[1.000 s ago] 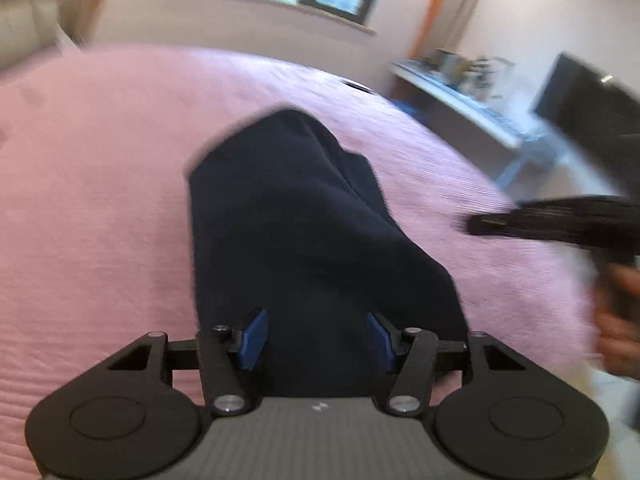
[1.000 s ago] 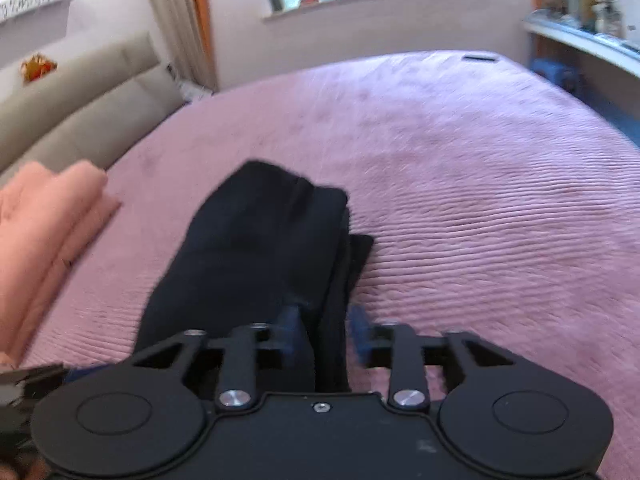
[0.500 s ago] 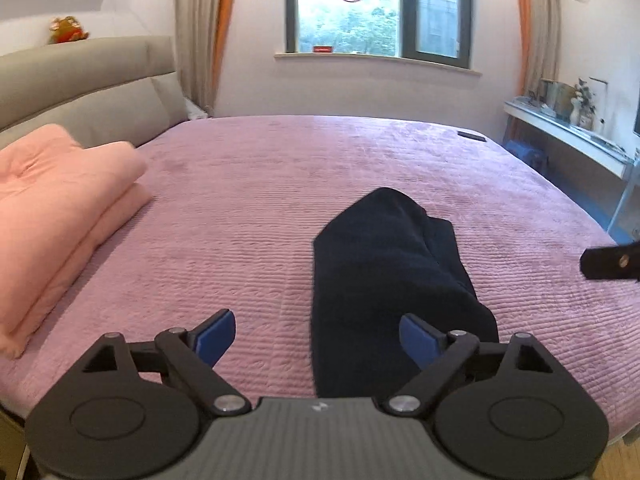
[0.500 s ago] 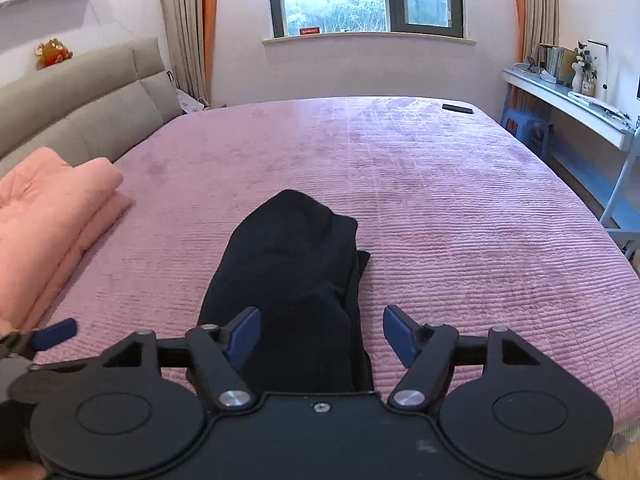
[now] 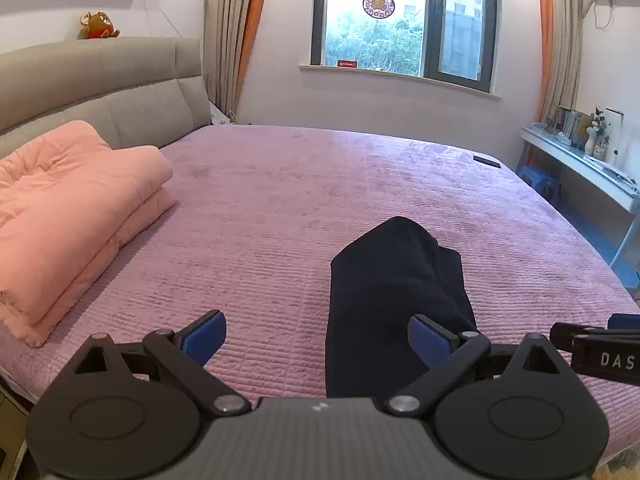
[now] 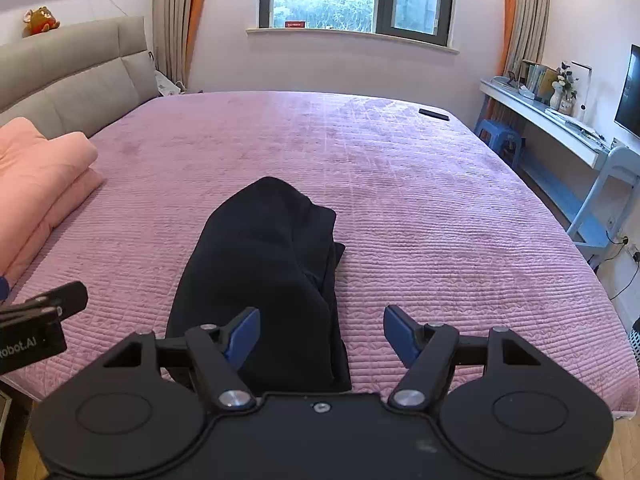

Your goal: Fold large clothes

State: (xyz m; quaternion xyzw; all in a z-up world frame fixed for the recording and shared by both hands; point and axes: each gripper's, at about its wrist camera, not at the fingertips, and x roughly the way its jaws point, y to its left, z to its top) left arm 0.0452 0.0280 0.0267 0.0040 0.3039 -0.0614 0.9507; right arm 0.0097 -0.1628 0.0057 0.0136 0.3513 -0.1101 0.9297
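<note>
A dark navy garment (image 5: 396, 296) lies folded into a long narrow bundle on the pink bed (image 5: 280, 208), near its front edge. It also shows in the right wrist view (image 6: 264, 272). My left gripper (image 5: 316, 338) is open and empty, held back above the bed's front edge, with the garment in front of its right finger. My right gripper (image 6: 322, 334) is open and empty, with the garment's near end between and under its fingers. Each gripper's side shows in the other's view, the right one (image 5: 596, 350) and the left one (image 6: 36, 320).
A folded peach duvet (image 5: 68, 216) lies at the bed's left by the grey headboard (image 5: 92, 92). A small dark remote (image 6: 434, 114) lies at the far right corner. A white desk (image 6: 560, 128) and blue stool (image 6: 500, 136) stand right of the bed.
Both grippers have opened and let go of the garment, then drawn back and up from it. The garment now lies still on the bed.
</note>
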